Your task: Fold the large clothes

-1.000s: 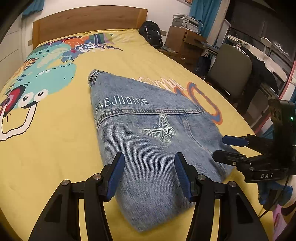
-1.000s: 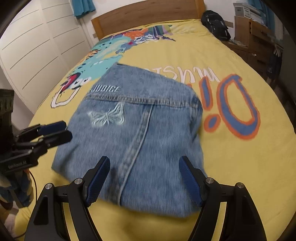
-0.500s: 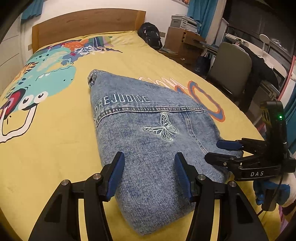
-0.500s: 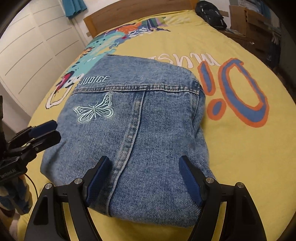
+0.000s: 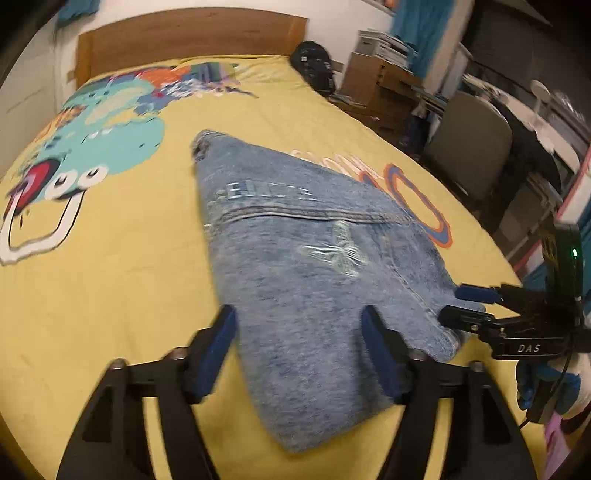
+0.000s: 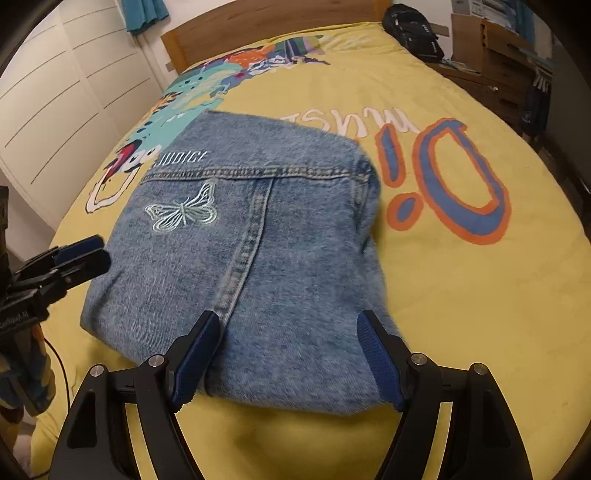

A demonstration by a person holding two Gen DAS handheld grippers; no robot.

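Note:
A folded blue denim garment with a pale embroidered butterfly and lettering lies on the yellow bed cover; it also shows in the right wrist view. My left gripper is open, its blue pads straddling the garment's near edge, holding nothing. My right gripper is open over the garment's near folded edge, also empty. In the left wrist view the right gripper sits at the garment's right corner. In the right wrist view the left gripper sits at its left edge.
The bed has a wooden headboard and a printed yellow cover. A black backpack lies at the far right corner. A chair, desk and shelves stand right of the bed. White wardrobe doors stand on the left.
Both grippers have moved closer to the garment's near edge and stayed open. The left wrist view is now motion-blurred.

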